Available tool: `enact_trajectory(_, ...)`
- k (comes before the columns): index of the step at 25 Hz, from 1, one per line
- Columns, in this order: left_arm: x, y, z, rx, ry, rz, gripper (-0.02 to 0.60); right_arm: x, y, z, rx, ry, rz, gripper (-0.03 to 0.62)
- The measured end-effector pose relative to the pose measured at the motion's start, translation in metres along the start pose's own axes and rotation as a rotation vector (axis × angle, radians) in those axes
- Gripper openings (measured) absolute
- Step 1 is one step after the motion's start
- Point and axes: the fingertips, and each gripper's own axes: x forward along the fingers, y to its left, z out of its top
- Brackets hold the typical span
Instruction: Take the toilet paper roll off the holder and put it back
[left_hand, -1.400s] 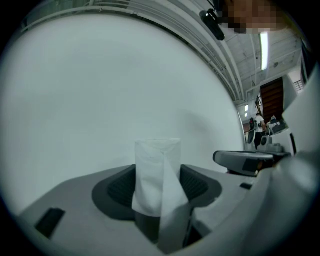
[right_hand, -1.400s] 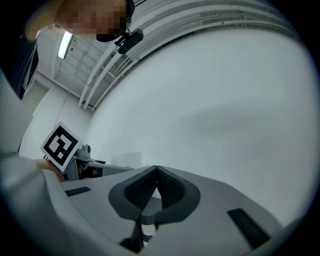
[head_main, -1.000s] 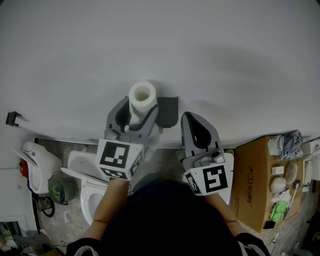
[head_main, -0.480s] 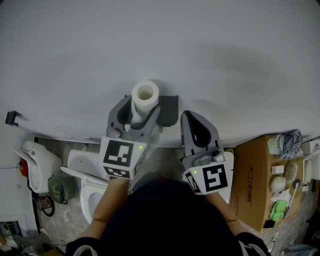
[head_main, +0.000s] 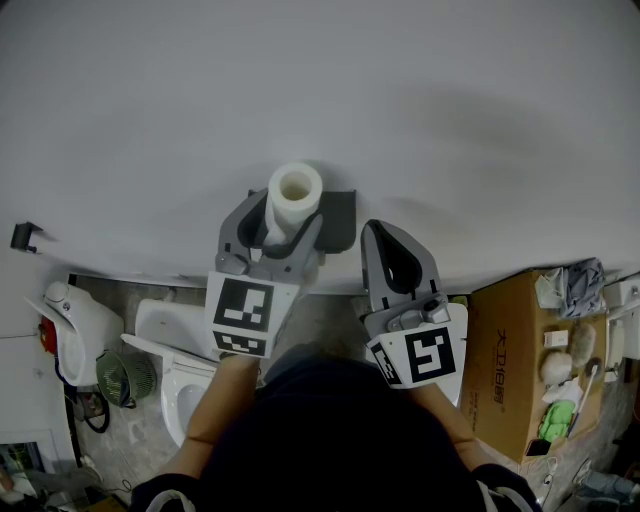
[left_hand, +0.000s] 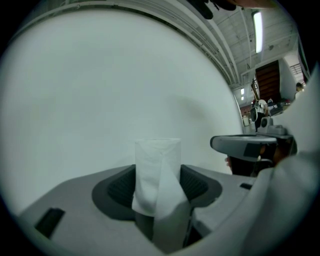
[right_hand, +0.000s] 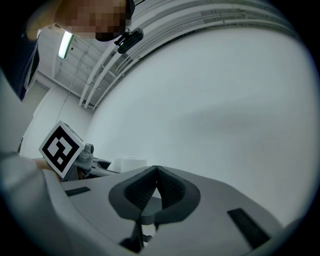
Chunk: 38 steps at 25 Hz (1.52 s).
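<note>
A white toilet paper roll (head_main: 295, 192) stands upright between the jaws of my left gripper (head_main: 280, 222), which is shut on it close to the white wall. In the left gripper view the roll (left_hand: 157, 170) fills the gap between the dark pads (left_hand: 120, 186), and a loose sheet hangs down its front. The black holder (head_main: 342, 222) sits on the wall just right of the roll, with no roll on it. My right gripper (head_main: 372, 232) is right of the holder, shut with nothing in it (right_hand: 156, 172). The roll (right_hand: 127, 163) also shows at the left of the right gripper view.
The white wall (head_main: 300, 80) fills the upper half. Below it on the left are a toilet (head_main: 170, 360), a green fan (head_main: 120, 378) and a small black hook (head_main: 25, 237). A cardboard box (head_main: 515, 365) with odds and ends stands at the right.
My left gripper has carried the roll a little to the right, closer to the black holder. The right gripper has stayed in place.
</note>
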Motion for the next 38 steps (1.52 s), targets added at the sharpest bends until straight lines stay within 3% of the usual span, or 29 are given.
enact_trajectory(24, 0.001, -0.002, 0.000, 0.010, 0.007, -0.004, 0.268, -0.002, -0.001, 0.001, -0.002, -0.001, -0.003, 0.015)
enact_trajectory(33, -0.004, 0.004, 0.006, -0.078, -0.061, 0.005, 0.295, -0.002, 0.002, 0.002, -0.004, -0.005, 0.000, 0.016)
enact_trajectory(38, -0.011, 0.013, 0.012, -0.182, -0.136, 0.019, 0.301, -0.005, 0.001, 0.002, -0.004, -0.008, -0.003, 0.016)
